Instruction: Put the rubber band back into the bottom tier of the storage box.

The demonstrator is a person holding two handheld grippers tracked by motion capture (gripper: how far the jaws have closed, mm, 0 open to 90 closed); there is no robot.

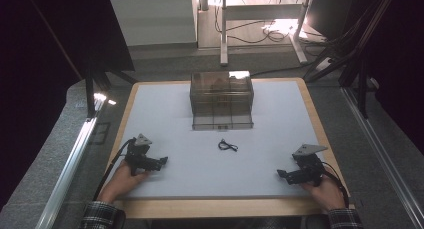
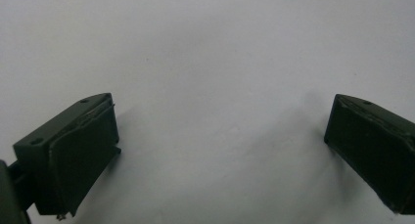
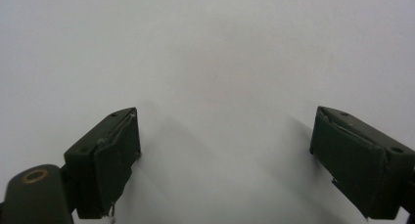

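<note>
Your left claw (image 1: pixel 161 162) rests at the near left of the desk (image 1: pixel 280 139), jaws pointing inward toward the middle; in the left gripper view (image 2: pixel 220 141) they stand wide apart with nothing but bare white surface between them. Your right claw (image 1: pixel 281 174) sits at the near right, jaws also turned inward — spread wide and empty in the right gripper view (image 3: pixel 225 155) too.

Between the two, slightly nearer the far side, a small black loop of cord or wire (image 1: pixel 227 146) lies flat on the desk, well apart from both claws. Just beyond it stands a clear smoky plastic box (image 1: pixel 221 101) with compartments, its front lower tier facing you; what is inside is too dim to tell. Nothing lies between either claw and the loop.

The desk top is white with a light wooden rim (image 1: pixel 210 207). Grey carpet (image 1: pixel 50 159) surrounds it — a metal rail (image 1: pixel 70 164) runs along the left, and beyond the far edge are white table legs (image 1: pixel 223 29) and tangled cables (image 1: pixel 270 34) on a brightly lit floor.
</note>
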